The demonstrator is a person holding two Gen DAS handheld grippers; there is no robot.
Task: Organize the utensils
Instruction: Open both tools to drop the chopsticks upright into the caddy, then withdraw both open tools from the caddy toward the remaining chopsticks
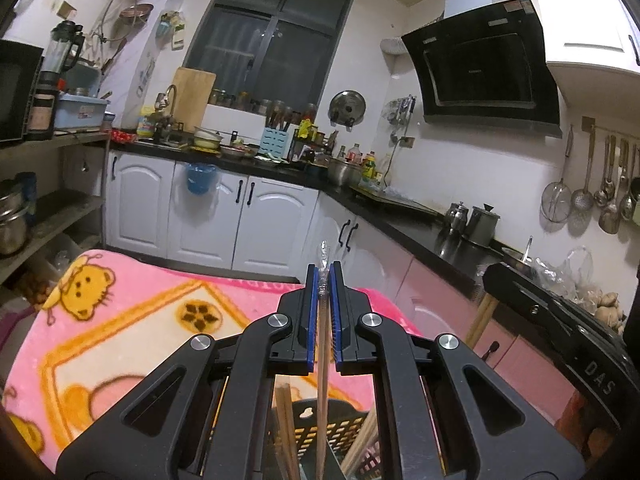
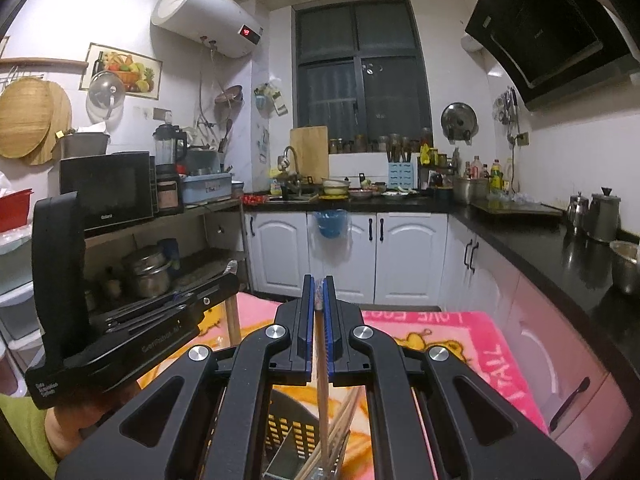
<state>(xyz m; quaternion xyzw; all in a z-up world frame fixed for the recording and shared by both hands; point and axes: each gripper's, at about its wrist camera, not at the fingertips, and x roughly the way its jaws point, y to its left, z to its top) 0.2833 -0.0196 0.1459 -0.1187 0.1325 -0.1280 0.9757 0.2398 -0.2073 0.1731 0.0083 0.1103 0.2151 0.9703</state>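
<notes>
Chopsticks: the left gripper [image 1: 325, 276] pinches one wooden chopstick [image 1: 321, 380] and the right gripper [image 2: 319, 292] pinches another [image 2: 322, 392], both hanging into a black slotted utensil basket [image 1: 340, 428] holding more. It stands on a pink cartoon blanket [image 1: 132, 320], whose far edge faces white cabinets [image 2: 408, 256] under a cluttered black countertop [image 2: 520, 236].
</notes>
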